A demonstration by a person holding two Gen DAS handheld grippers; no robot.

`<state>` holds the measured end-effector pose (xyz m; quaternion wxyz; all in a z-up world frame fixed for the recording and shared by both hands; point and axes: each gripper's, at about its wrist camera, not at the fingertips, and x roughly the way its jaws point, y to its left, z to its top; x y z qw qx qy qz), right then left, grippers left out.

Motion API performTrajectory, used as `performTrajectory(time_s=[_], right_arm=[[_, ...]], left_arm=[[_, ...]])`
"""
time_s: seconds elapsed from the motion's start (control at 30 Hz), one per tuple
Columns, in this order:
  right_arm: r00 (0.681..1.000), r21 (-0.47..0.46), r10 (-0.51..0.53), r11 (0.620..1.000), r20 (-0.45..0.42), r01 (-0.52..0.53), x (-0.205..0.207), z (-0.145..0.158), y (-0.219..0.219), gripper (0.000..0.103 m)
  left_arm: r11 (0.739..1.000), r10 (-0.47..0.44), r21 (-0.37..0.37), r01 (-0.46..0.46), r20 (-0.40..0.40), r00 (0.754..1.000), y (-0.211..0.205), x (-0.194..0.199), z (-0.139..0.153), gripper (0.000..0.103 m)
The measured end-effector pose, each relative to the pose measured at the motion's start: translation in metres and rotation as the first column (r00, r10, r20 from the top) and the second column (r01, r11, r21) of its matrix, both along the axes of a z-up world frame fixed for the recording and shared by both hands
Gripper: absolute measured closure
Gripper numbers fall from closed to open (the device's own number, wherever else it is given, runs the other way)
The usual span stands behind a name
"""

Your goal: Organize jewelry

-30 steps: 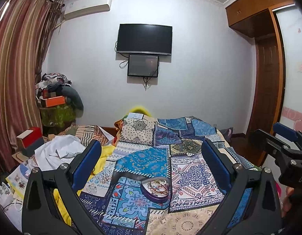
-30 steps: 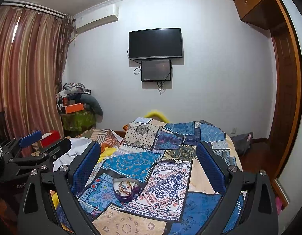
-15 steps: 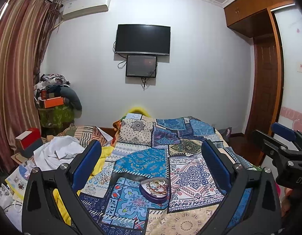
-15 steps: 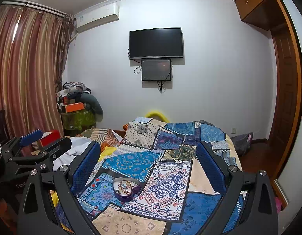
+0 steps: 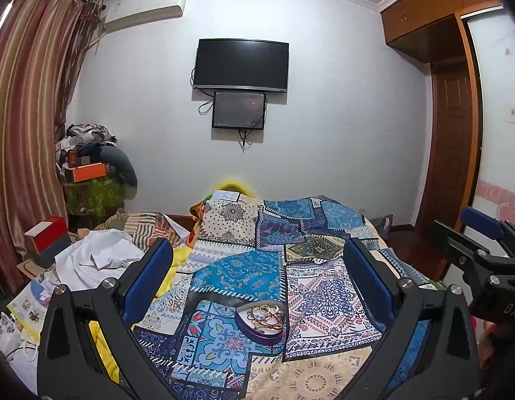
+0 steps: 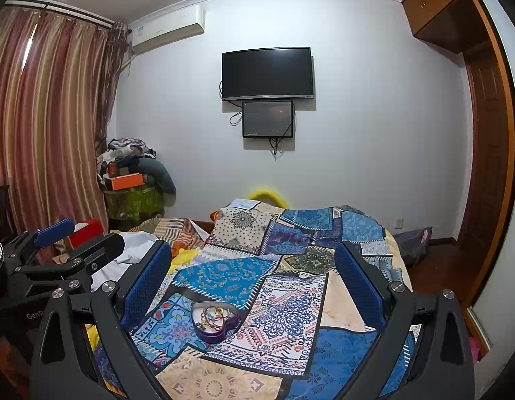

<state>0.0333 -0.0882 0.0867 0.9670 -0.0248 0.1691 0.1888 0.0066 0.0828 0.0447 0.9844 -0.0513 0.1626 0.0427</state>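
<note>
Both of my grippers hang above the near end of the bed (image 5: 324, 286), well apart from everything on it. My left gripper (image 5: 257, 276) has its jaws wide apart with nothing between the blue pads (image 5: 147, 280). My right gripper (image 6: 254, 278) is likewise spread wide and holds nothing. In the left wrist view the right gripper shows at the right edge; in the right wrist view the left gripper (image 6: 77, 243) shows at the left edge.

The jewelry box (image 5: 261, 321), a shallow purple heart-shaped tray, lies on the patchwork bedspread (image 5: 237, 270) near the near edge of the bed, roughly midway across it. It is uncovered. Inside it lies the jewelry (image 5: 266, 313): a tangle of rings, thin bangles and a reddish cord, too small to tell apart piece by piece. In the right wrist view the same box (image 6: 214, 321) sits left of centre between the pads, with its contents (image 6: 213, 316) heaped together.

Along the left edge of the bed lie a white cloth (image 5: 97, 260) and yellow fabric (image 5: 182, 256). On the far wall hang a television (image 5: 240, 64) and a smaller screen (image 5: 239, 110) just below it. Striped curtains (image 5: 24, 116) cover the left side of the room.
</note>
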Motion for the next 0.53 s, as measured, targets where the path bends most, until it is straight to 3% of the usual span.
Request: performTrajectory(time_s=[0.53], right_arm=[[1.0, -0.018, 0.002, 1.0, -0.005, -0.002, 0.0031, -0.0028, 0.0043, 0.006]], left_arm=[[1.0, -0.002, -0.013, 0.002, -0.008, 1.0, 0.0057, 0.0005, -0.0037, 0.0]])
